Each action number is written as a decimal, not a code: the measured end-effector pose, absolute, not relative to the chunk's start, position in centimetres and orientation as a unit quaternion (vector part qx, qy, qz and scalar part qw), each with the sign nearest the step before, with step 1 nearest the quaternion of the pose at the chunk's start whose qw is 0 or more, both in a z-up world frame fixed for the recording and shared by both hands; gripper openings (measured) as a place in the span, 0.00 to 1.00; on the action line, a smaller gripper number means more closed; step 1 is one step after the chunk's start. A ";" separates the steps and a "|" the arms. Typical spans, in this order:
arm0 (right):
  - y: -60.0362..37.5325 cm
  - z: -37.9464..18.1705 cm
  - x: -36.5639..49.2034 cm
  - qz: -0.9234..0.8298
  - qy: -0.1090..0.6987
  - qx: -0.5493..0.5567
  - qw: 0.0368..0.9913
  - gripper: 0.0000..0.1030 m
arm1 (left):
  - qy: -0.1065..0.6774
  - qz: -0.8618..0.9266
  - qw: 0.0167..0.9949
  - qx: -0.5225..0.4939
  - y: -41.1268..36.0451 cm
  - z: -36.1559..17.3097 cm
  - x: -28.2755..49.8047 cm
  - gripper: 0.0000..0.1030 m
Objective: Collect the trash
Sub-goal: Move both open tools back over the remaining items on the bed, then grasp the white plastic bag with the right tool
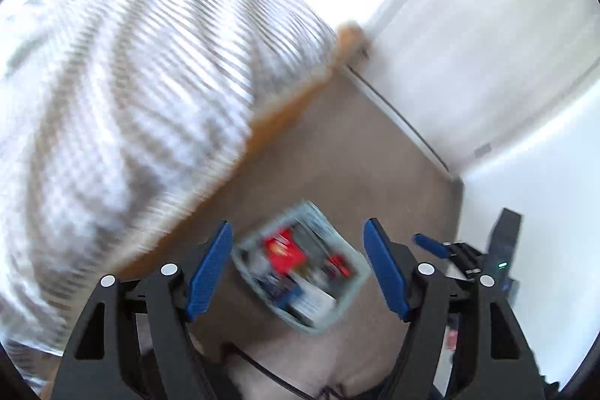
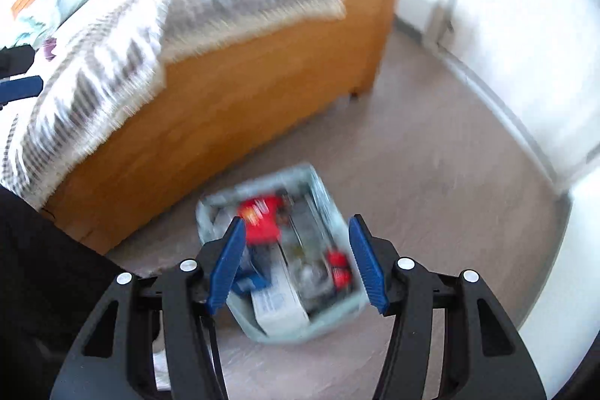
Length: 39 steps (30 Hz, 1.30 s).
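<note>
Draping over the wooden bed frame (image 2: 240, 92), a grey-and-white striped blanket (image 2: 112, 62) fills the left of both views, well to the left of the bin. Both pictures are blurred.

The bin (image 2: 330, 197), a pale blue-grey plastic box, stands on the brownish floor (image 2: 431, 175) just beside the bed frame's long side. It holds trash: a red packet (image 2: 262, 216) toward the bin's far end, a white carton (image 2: 277, 310) at its near end, a small red item (image 2: 339, 268) along its right wall, and other pieces too smeared to name.

The left gripper (image 1: 298, 267) hangs above the bin with its 2 blue fingers (image 1: 210, 268) spread wide and nothing between them. The right gripper (image 2: 296, 265) also hangs above the bin, its 2 blue fingers (image 2: 227, 265) spread apart and bare; in the left wrist view it shows just right of the bin.

White walls (image 2: 525, 44) and a pale door (image 1: 468, 62) rise to the right of the bin, beyond the floor.
</note>
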State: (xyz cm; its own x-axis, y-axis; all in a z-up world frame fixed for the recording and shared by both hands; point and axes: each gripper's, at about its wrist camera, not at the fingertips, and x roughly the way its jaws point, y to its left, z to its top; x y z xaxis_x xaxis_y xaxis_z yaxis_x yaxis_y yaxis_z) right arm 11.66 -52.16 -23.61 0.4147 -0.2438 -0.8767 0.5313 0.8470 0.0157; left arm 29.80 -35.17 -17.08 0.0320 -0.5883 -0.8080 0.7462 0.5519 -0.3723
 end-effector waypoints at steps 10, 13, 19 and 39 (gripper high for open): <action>-42.7 -14.1 31.0 -0.135 0.411 0.068 0.899 0.54 | 0.459 -0.372 0.807 -0.017 -20.2 -13.6 45.4 0.75; -39.4 -12.7 37.3 -0.110 0.397 0.042 0.910 0.54 | 0.449 -0.342 0.823 -0.060 -15.5 -14.1 50.6 0.75; -33.3 -12.4 48.8 -0.066 0.385 0.013 0.920 0.54 | 0.452 -0.281 0.838 -0.120 -8.8 -15.0 60.1 0.75; -30.1 -20.3 62.8 -0.095 0.431 0.111 0.890 0.06 | 0.469 -0.211 0.847 -0.133 -3.9 -20.9 69.7 0.75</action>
State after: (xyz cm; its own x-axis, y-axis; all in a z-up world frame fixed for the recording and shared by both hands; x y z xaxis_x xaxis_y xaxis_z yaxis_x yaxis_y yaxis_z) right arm 62.80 -30.14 -20.34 0.6098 -0.0729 -0.7892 0.2637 0.9577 0.1152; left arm 69.74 -3.91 -20.86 0.4702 -0.4824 -0.7390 0.2337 0.8755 -0.4229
